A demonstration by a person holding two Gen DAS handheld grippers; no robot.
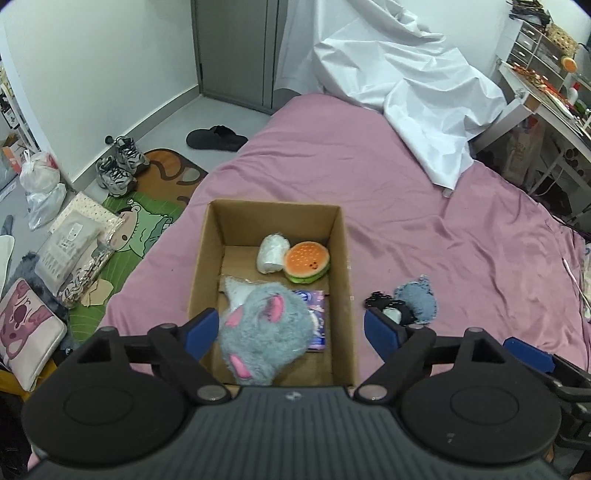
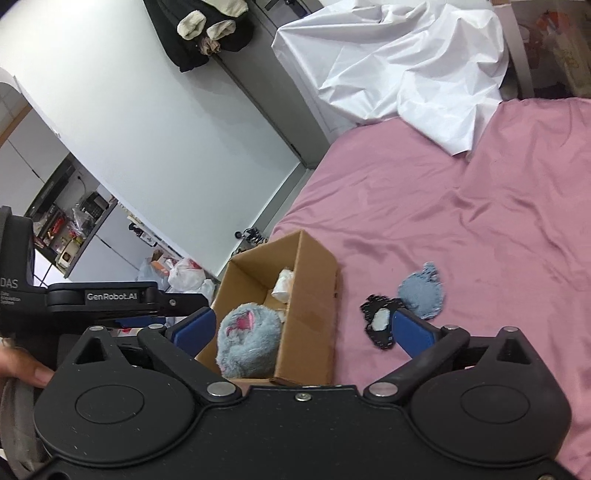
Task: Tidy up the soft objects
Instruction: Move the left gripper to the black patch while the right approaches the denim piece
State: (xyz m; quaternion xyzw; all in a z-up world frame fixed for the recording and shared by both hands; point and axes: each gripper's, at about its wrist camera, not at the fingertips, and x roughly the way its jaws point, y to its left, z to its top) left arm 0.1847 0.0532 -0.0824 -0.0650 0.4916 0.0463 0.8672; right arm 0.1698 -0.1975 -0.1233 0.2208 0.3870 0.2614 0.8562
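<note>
surface: pink bedsheet [image 1: 424, 206], white sheet [image 1: 406, 88] upper right
box [image 1: 341, 258]: one, four toys inside
grippers: left [image 1: 291, 328] and right [image 2: 301, 328], both spread apart, holding nothing

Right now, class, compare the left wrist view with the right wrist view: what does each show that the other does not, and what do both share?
Only the left wrist view shows the burger plush inside the cardboard box and the sneakers on the floor. Only the right wrist view shows the dark garment hanging on the wall. Both show the box, the grey furry plush in it, the blue fabric piece and black fabric piece on the pink bedsheet, and the white sheet.
</note>
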